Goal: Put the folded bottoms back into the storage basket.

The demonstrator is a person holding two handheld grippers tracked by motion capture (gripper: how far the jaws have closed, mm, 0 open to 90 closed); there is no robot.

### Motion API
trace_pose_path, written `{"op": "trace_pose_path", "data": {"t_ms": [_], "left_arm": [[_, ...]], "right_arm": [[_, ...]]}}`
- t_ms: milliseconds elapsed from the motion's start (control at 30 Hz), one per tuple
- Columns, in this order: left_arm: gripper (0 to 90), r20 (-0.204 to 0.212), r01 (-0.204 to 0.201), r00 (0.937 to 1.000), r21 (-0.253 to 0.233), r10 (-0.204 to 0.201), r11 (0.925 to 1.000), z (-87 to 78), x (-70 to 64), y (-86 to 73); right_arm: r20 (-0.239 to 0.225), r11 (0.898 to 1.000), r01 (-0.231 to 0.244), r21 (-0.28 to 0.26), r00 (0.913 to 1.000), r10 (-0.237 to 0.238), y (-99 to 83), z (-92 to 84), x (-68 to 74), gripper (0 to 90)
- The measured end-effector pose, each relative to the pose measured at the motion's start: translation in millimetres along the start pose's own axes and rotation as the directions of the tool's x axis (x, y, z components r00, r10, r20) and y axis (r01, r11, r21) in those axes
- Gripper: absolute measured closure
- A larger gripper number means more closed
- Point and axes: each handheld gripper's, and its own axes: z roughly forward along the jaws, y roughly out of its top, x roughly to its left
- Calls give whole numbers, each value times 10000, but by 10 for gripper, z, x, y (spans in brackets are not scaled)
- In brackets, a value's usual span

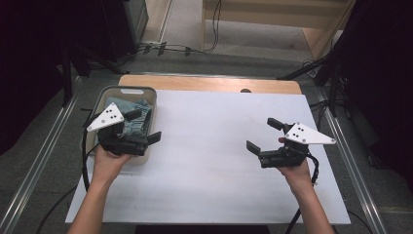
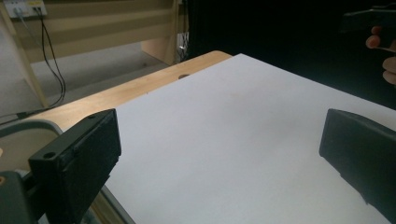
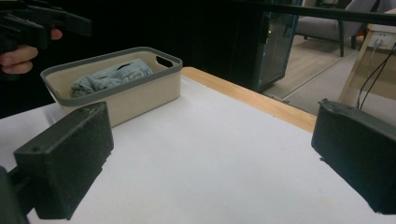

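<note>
High view, my count: one tabletop (image 1: 214, 146), one beige basket (image 1: 127, 90) at its left edge holding one folded blue cloth (image 1: 139, 122), my left hand-held gripper (image 1: 144, 126) above it, my right hand-held gripper (image 1: 263, 134) well apart, both gaping empty.

Much of the beige basket (image 1: 146, 92) is covered in the high view by the left gripper (image 1: 144, 126) and its grey plate, and the folded blue-grey cloth (image 1: 137, 121) is only partly seen beneath them. In the left gripper view, the right gripper (image 2: 369, 21) is cut off by the top right corner. The dark mark (image 1: 246, 90) on the wooden table edge is too small to be identified.
</note>
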Motion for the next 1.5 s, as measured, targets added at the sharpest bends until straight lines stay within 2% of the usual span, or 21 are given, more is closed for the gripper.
{"op": "trace_pose_path", "data": {"t_ms": [300,533,733,933,1233,1500], "left_arm": [[0,-407,199,9990,150,-193,9997,-58,-27,-108],[0,-701,205,9973,28,-203,9998,-80,-76,-154],[0,-734,276,9969,29,-273,9996,-101,-83,-197],[0,-760,254,9968,-26,-256,9997,-144,-104,-249],[0,-763,187,9969,-204,-202,9996,-196,-130,-241],[0,-694,240,9973,-94,-246,9997,-162,-141,-293]], "right_arm": [[449,9999,-110,126,9989,104,-133,-219,-67,0],[641,9998,-145,147,9978,136,-203,-279,-92,0],[785,9998,-202,62,9967,197,-225,-310,-111,0],[852,9996,-153,237,9963,132,-281,-326,-108,0],[830,9995,-141,268,9965,118,-338,-378,-114,0],[869,9996,-181,214,9961,162,-360,-410,-131,0]]}}
